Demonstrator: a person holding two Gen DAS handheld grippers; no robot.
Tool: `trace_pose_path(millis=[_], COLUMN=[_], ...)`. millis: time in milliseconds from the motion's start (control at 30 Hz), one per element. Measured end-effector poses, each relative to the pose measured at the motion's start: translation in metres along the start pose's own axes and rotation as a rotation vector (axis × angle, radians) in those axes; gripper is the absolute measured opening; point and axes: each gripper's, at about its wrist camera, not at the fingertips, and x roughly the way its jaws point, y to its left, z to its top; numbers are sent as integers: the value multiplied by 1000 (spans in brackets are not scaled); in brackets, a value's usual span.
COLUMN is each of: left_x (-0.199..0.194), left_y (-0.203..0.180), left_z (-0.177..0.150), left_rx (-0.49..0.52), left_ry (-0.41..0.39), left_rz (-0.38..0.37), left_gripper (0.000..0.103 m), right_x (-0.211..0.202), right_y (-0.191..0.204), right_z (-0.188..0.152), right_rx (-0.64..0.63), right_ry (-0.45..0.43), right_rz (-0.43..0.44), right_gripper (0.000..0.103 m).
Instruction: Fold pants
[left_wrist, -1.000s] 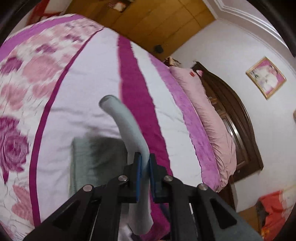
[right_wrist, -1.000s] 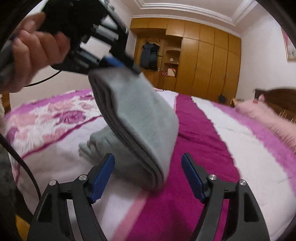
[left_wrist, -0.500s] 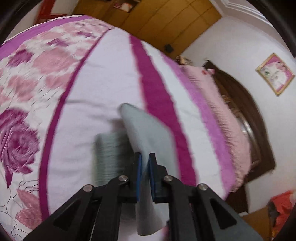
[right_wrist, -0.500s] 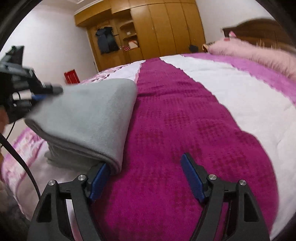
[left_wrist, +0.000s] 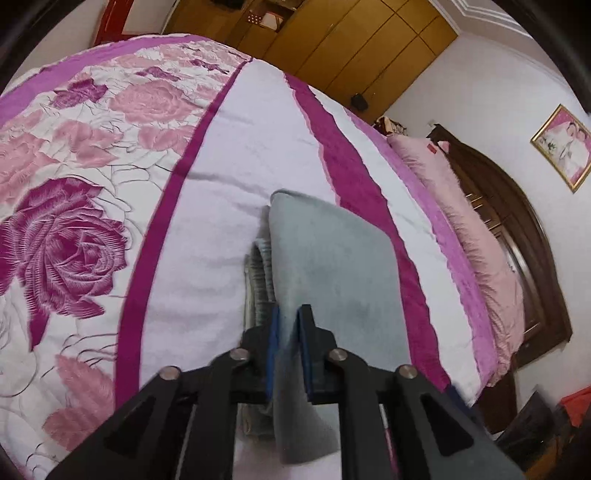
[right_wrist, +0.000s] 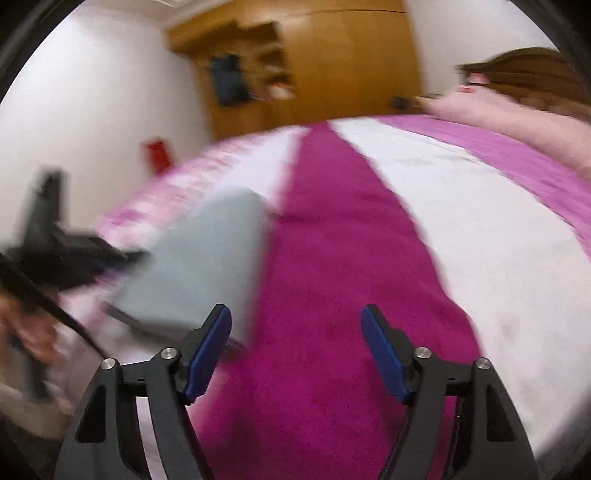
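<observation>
Lying on the white band of the bed's quilted cover, the soft grey fleece pants (left_wrist: 332, 266) are folded into a thick rectangular stack, their upper layer draped over ribbed lower layers whose edges peek out along the stack's left side in the left wrist view. That stack sits between a narrow magenta stripe on one side and a wide magenta stripe (right_wrist: 332, 295) on the other. At its near edge, the left gripper (left_wrist: 289, 332), black with blue pads, has the top layer of fabric between its fingers; its jaws have just been opening slightly, a narrow gap shows between the pads, and whether they press on the cloth cannot be told. In the blurred right wrist view, the right gripper (right_wrist: 295, 350) hovers above the wide magenta stripe just beside the pants, its jaws apart with nothing between them after just closing partway. Around the pants spreads the bedspread (left_wrist: 92, 221), printed with pink and magenta roses. A fuzzy pink pillow (left_wrist: 461, 221) lies along a dark wooden headboard (left_wrist: 524, 240), and a wooden wardrobe (left_wrist: 351, 48) stands beyond the bed.
</observation>
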Motion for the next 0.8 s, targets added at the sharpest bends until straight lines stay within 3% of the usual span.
trace_pose_path(millis=[33, 67, 100, 167, 233, 267, 367, 433, 600, 667, 800], left_x=[-5, -14, -24, -43, -43, -36, -4, 23, -7, -9, 30], left_y=[0, -4, -9, -29, -50, -58, -61, -47, -62, -72, -64], left_z=[0, 0, 1, 4, 3, 0, -16, -28, -14, -3, -1], left_rx=[-2, 3, 22, 106, 181, 207, 257, 242, 248, 270, 274], left_ry=[-9, -35, -69, -157, -138, -111, -39, 32, -39, -58, 27], left_rz=[15, 51, 97, 146, 109, 92, 157, 212, 150, 117, 176], left_gripper=[17, 19, 19, 19, 19, 19, 15, 12, 11, 11, 11], right_x=[10, 10, 17, 34, 57, 81, 100, 99, 93, 112, 147], right_y=[10, 10, 14, 19, 19, 13, 2, -11, -13, -12, -25], right_z=[22, 22, 30, 40, 38, 28, 14, 11, 43, 60, 53], right_rx=[-40, -40, -56, -77, -65, -43, -30, 41, -7, 10, 90], right_ry=[3, 3, 12, 45, 127, 215, 289, 282, 237, 272, 354], right_rz=[174, 174, 238, 354, 469, 488, 426, 467, 490, 511, 508], right_gripper=[44, 21, 8, 4, 4, 4, 0, 0, 0, 0, 0])
